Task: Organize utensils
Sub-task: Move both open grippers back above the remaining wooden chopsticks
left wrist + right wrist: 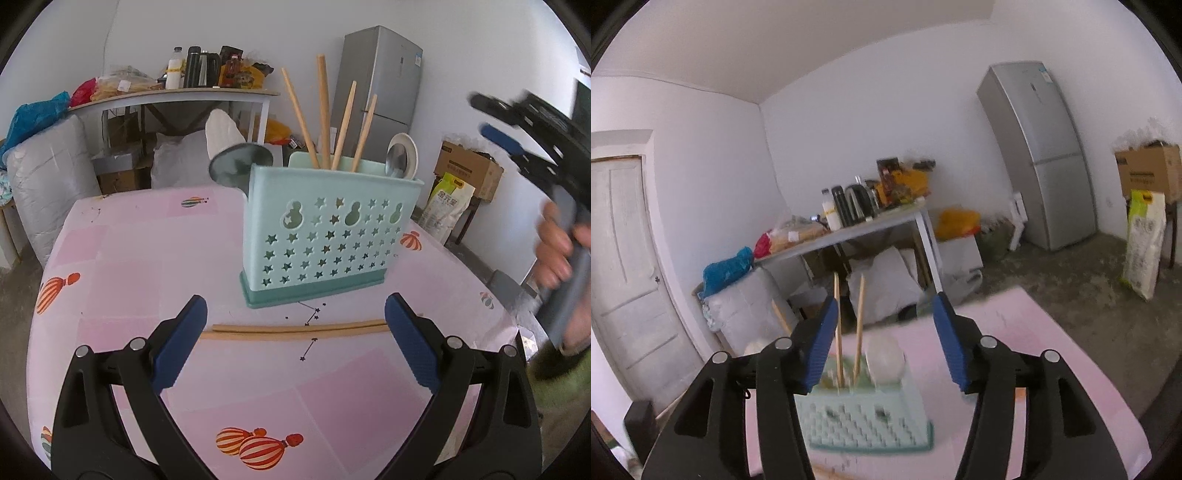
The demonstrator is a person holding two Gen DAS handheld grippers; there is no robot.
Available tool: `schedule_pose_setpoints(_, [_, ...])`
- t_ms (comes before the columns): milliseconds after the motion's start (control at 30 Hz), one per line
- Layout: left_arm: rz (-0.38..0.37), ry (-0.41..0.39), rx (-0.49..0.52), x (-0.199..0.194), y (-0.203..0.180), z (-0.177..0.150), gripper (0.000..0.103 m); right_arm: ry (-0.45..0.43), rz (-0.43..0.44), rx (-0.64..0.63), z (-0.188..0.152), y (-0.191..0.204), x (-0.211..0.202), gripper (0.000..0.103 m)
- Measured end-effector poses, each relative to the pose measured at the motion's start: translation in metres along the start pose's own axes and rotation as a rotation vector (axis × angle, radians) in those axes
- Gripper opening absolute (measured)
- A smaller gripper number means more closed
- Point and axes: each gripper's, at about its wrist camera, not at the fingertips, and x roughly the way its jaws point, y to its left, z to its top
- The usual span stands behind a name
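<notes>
Behind your pink balloon-print tablecloth there's a white side table crammed with bottles, a kettle and snack bags. You've also got a silver fridge against the wall, a cardboard box nearby, and a white door.

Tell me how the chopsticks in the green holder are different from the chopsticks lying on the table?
The chopsticks in the holder stand upright, leaning apart; the chopsticks on the table lie flat, side by side. Four show in the utensil holder; two lie on the pink tablecloth, between the open left gripper fingers. Both sets are plain light wood.
</notes>
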Motion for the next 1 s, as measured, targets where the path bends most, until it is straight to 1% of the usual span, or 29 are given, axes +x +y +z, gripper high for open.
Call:
schedule_pose_setpoints(67, [0.013, 0.02, 0.018, 0.004, -0.002, -0.004, 0.093, 0.042, -0.016, 0.027, -0.014, -0.008, -0.009, 0.056])
schedule_pose_setpoints(200, [0.04, 0.089, 0.07, 0.018, -0.006, -0.013, 0.093, 0.199, -0.058, 0.107, -0.062, -0.031, -0.018, 0.057])
schedule_pose_setpoints(267, [0.045, 0.118, 0.078, 0.024, -0.008, -0.017, 0.093, 0.28, -0.076, 0.15, -0.085, -0.04, -0.017, 0.058])
schedule_pose_setpoints(400, [0.037, 0.158, 0.072, 0.032, -0.01, -0.022, 0.093, 0.386, -0.09, 0.2, -0.115, -0.048, -0.013, 0.058])
schedule_pose_setpoints(500, [0.039, 0.179, 0.081, 0.037, -0.012, -0.024, 0.093, 0.433, -0.088, 0.202, -0.127, -0.047, -0.006, 0.058])
schedule_pose_setpoints(567, [0.045, 0.19, 0.087, 0.039, -0.014, -0.026, 0.093, 0.448, -0.081, 0.203, -0.13, -0.045, -0.003, 0.058])
schedule_pose_setpoints(1000, [0.068, 0.267, 0.08, 0.053, -0.008, -0.037, 0.093, 0.508, -0.078, 0.223, -0.143, -0.048, 0.006, 0.058])
